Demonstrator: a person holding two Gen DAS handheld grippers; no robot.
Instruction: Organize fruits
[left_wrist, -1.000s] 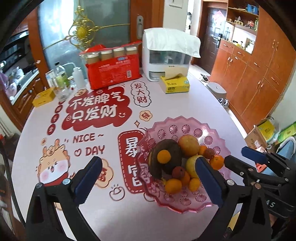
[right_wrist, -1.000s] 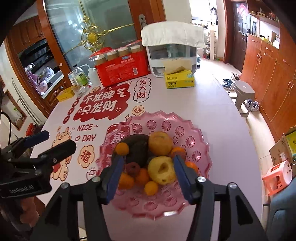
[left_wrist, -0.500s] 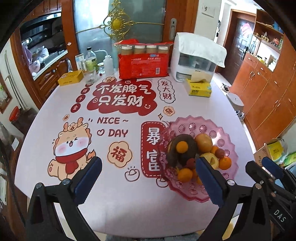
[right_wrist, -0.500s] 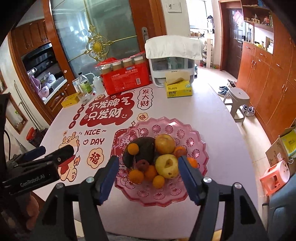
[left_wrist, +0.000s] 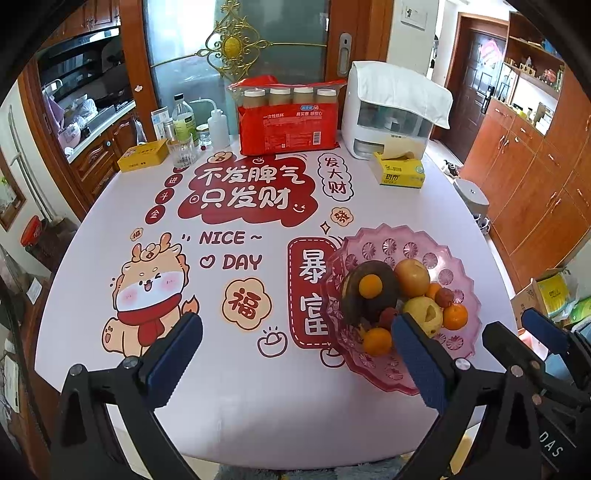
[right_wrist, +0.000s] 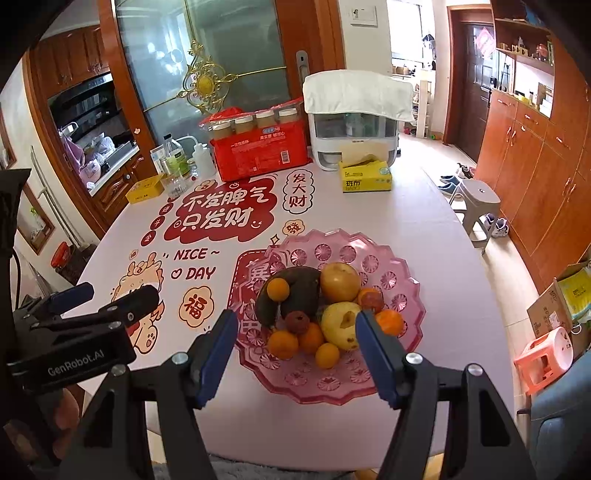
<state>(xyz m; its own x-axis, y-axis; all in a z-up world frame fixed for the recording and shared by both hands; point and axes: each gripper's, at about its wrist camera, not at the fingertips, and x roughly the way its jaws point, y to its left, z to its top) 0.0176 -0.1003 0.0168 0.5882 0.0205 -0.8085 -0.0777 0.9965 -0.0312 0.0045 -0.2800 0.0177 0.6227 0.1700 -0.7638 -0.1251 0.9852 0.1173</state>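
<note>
A pink scalloped plastic plate (right_wrist: 373, 254) sits on the near right of the table, piled with fruit: a dark avocado (right_wrist: 299, 291), two yellow pears (right_wrist: 340, 281), several small oranges (right_wrist: 282, 344) and a reddish lychee (right_wrist: 297, 321). The plate also shows in the left wrist view (left_wrist: 413, 245). My right gripper (right_wrist: 295, 350) is open and empty, above the table's near edge in front of the plate. My left gripper (left_wrist: 295, 354) is open and empty, left of the plate; it also shows in the right wrist view (right_wrist: 107, 297).
The table (left_wrist: 258, 406) has a printed cover with red lettering. At the back stand a red cup pack (left_wrist: 288, 122), a white dispenser (left_wrist: 391, 118), a yellow tissue box (left_wrist: 400, 173), bottles and a glass (left_wrist: 183, 151), and a yellow box (left_wrist: 142, 155). A stool (right_wrist: 480, 199) stands right.
Both grippers have pulled back and up from the plate towards the table's near edge. The fruit pile looks unchanged. Both grippers stay open.
</note>
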